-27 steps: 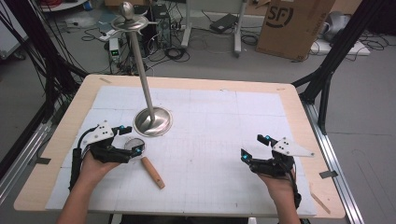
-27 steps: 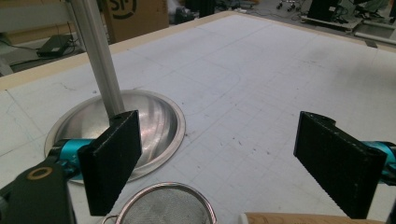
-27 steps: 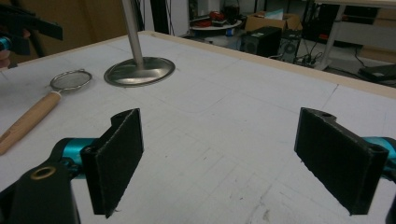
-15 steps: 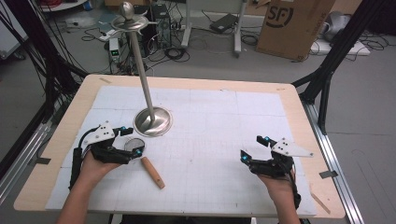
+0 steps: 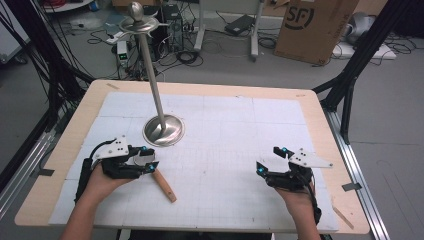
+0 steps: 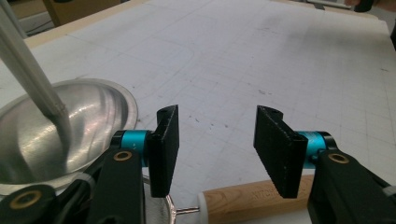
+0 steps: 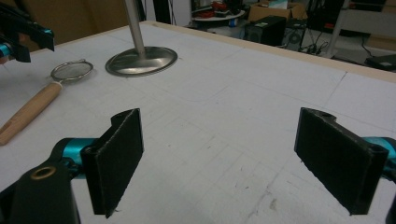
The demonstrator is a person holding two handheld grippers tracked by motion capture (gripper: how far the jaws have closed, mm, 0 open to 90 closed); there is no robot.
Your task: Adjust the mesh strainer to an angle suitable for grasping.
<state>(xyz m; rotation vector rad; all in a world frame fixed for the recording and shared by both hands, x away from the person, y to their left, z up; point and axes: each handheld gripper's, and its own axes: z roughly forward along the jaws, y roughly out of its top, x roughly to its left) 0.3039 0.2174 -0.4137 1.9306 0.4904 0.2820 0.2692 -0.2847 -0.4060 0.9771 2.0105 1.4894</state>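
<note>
A: Why is the left gripper (image 5: 148, 161) hovering there, jaws parted?

B: It straddles the strainer (image 7: 71, 71) where mesh meets wooden handle (image 5: 164, 185), at seven o'clock from the stand base (image 5: 163, 130); probably lining up a grip.

A: And the right gripper (image 5: 268, 160)?

B: Wide open, idle.

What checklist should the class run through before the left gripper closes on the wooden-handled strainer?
1. Left gripper open with nothing between its pads: ok.
2. Small wire-mesh strainer with wooden handle lying flat on the white gridded mat: ok.
3. Handle lined up between the jaws: not ok; it lies below them, toward the right pad.
4. Tall silver metal stand with round base apart from the strainer: ok, but close.
5. Right gripper open and well away: ok.
6. Grip firmness: cannot tell.
</note>
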